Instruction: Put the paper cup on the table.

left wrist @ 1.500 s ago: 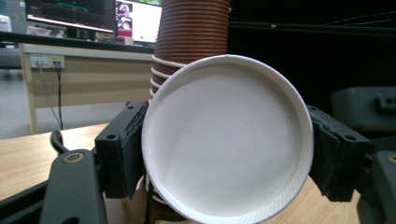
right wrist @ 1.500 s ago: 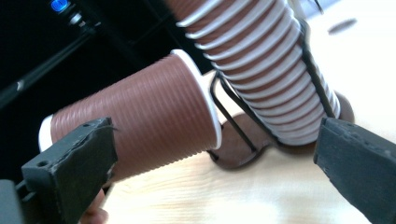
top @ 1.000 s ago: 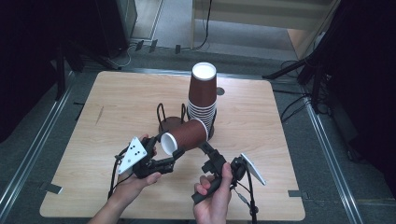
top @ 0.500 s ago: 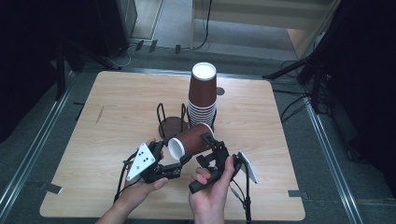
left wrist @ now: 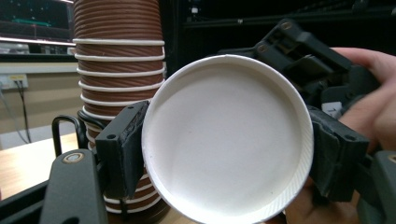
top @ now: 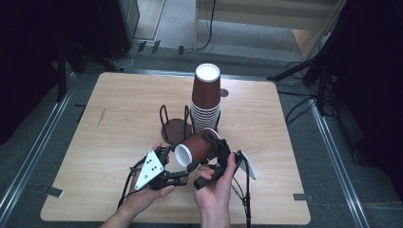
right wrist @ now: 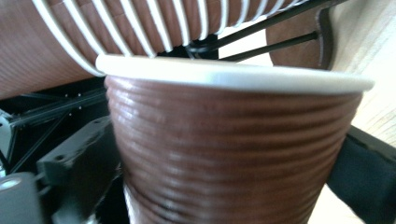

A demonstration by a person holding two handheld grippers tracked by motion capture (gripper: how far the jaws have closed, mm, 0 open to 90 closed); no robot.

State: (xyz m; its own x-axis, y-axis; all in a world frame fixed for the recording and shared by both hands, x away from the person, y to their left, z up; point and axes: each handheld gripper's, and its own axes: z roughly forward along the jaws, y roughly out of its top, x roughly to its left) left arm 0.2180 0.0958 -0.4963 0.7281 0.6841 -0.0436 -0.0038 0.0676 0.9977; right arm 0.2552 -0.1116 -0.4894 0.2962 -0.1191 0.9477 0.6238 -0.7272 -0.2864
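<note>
Since a second ago the right gripper (top: 215, 151) has come in from the side onto the cup (top: 197, 148), and its jaws have just been closing with the cup's ribbed wall between them. In the right gripper view the wall (right wrist: 233, 158) sits between both jaws; I cannot tell whether the pads press on it yet. The left gripper (top: 183, 166) holds the cup by its open end, jaws clamped across the white rim (left wrist: 229, 135), one pad on each side of the mouth.

The cup lies on its side, raised off the desk (top: 119, 128), mouth toward the person, just in front of the stack (top: 206, 102) of nested cups and the wire holder (top: 173, 124).

It looks like a paper cup: very light, ribbed for friction, but thin-walled and easy to crush. The rolled rim is its stiffest part, so holding there is sound; on the mid wall a gentle squeeze should do, since too much would dent it or oval the mouth.
</note>
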